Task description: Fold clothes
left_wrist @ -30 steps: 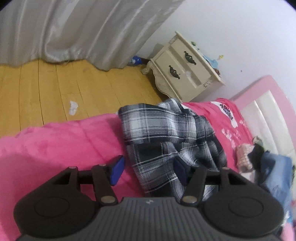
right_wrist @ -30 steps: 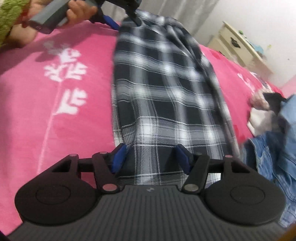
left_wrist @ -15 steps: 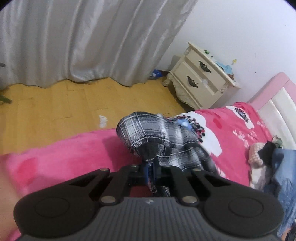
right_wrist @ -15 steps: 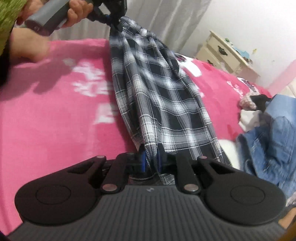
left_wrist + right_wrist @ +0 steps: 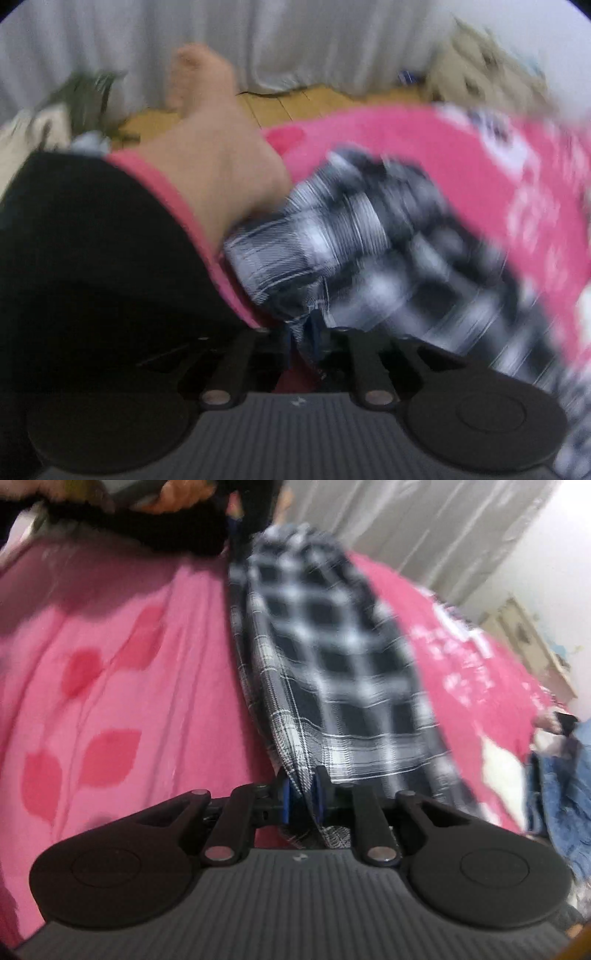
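A black-and-white plaid garment [image 5: 354, 240] hangs stretched between both grippers above the pink bed cover [image 5: 461, 166]. In the blurred left wrist view my left gripper [image 5: 308, 338] pinches a bunched end of it; the jaws are opening slightly, with cloth still between them. In the right wrist view the plaid garment [image 5: 332, 657] runs away from my right gripper [image 5: 303, 794], whose blue pads [image 5: 284, 799] press on its near end while the jaws ease open. At its far end a hand [image 5: 181, 498] holds the left gripper on the cloth.
A person's bare foot [image 5: 214, 147] and black trouser leg [image 5: 92, 258] fill the left of the left wrist view. Blue jeans [image 5: 561, 794] lie on the bed at right. A cream nightstand [image 5: 528, 638], grey curtain [image 5: 258, 44] and wooden floor [image 5: 295, 103] lie beyond.
Both grippers went from open around the plaid garment to closed on it, then lifted and carried it sideways. The left view swung round onto the person's foot and leg.
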Tool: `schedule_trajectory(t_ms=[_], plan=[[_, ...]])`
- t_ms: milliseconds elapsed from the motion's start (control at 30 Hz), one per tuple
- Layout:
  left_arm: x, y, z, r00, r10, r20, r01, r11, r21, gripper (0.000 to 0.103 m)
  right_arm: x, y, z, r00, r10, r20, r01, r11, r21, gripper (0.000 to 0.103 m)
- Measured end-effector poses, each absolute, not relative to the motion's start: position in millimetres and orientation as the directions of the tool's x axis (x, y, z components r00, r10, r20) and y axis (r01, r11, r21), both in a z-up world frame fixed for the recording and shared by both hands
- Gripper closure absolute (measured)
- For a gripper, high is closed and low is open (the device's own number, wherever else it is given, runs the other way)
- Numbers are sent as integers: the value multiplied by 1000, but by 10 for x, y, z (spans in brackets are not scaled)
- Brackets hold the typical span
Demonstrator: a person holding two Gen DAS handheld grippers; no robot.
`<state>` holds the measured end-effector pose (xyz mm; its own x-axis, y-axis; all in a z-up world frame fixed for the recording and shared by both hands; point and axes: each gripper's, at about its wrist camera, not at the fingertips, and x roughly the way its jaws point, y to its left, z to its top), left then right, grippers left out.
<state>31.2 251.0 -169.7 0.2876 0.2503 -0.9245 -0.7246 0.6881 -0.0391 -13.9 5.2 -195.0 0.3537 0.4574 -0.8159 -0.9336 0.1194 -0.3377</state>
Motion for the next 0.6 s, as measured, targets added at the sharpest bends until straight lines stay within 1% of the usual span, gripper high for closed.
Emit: schedule_trajectory(t_ms=[67, 100, 133, 167, 200, 267, 333, 400, 500, 600], plan=[[363, 2487, -1554, 289, 252, -923, -698, 716, -23, 74, -137, 42, -2005, 343, 432, -834, -936, 79, -344, 79], [379, 2486, -1442, 309, 233, -922, -678, 734, -41, 67, -118, 18, -1945, 342, 431, -835, -936, 72, -346, 78], [388, 2495, -1304, 326, 207, -923, -652, 756, -61, 64, -75, -30, -1821, 326, 446, -834, -941, 71, -329, 73], [381, 2503, -1167, 343, 190, -920, -625, 777, -73, 60, -33, -80, -1660, 299, 476, -827, -950, 72, -302, 66], [384, 2514, -1033, 364, 178, -914, -593, 801, -80, 58, 10, -130, -1500, 272, 505, -819, -959, 71, -275, 60], [423, 2567, -805, 406, 167, -899, -513, 855, -73, 55, 149, -199, -1185, 214, 578, -788, -974, 66, -216, 43], [537, 2613, -740, 431, 148, -890, -416, 908, -50, 54, 381, -114, -916, 151, 655, -740, -987, 59, -149, 38], [681, 2616, -819, 438, 126, -890, -306, 952, -16, 53, 690, 179, -807, 116, 706, -699, -993, 67, -98, 37], [878, 2587, -1073, 421, 106, -901, -163, 986, 41, 53, 982, 710, -903, 124, 739, -663, -991, 65, -113, 37], [949, 2693, -1357, 393, 109, -913, -120, 990, 67, 54, 1278, 1291, -1161, 76, 743, -665, -997, 38, -72, 37]])
